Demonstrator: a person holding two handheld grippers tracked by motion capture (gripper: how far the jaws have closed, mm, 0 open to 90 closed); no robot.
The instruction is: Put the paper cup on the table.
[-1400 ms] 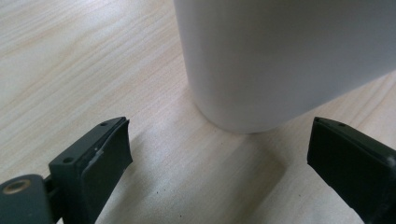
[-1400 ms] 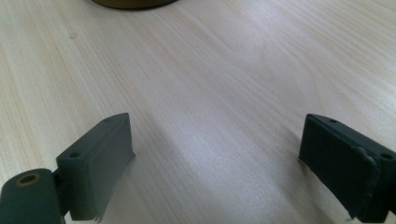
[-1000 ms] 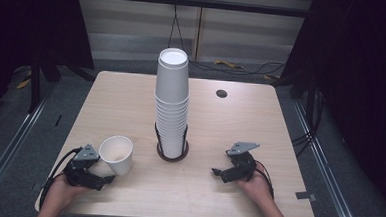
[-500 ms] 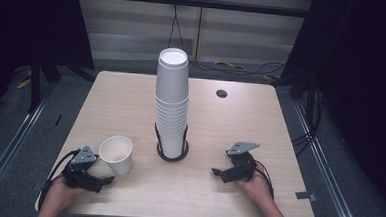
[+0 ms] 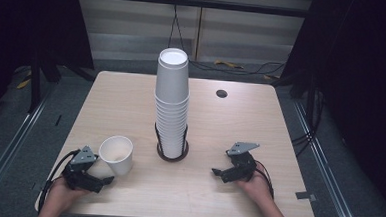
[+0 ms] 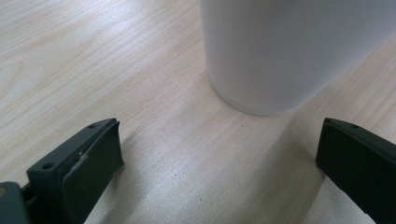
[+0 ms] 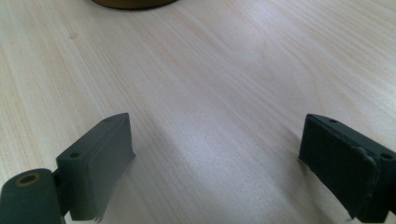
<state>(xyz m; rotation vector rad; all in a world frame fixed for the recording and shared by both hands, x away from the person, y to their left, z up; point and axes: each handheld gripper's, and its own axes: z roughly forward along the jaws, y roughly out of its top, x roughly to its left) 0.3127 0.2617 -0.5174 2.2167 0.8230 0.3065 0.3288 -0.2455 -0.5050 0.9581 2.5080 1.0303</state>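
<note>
A single white paper cup stands upright on the wooden table at the front left. My left gripper lies just in front of it. Its jaws have just been opening and now stand wide. The cup's base sits a little beyond the pads, which do not touch it, in the left gripper view. A tall stack of white cups rises from a dark ring holder at the table's middle. My right gripper rests open on the table right of the stack, with only bare wood between its pads.
The holder's dark rim shows at the top of the right gripper view. A round cable hole sits at the table's back right. Dark curtains and floor rails flank the table.
The left gripper's jaws have spread apart off the single cup, which stays standing where it was. The right gripper and the stack have not moved.
</note>
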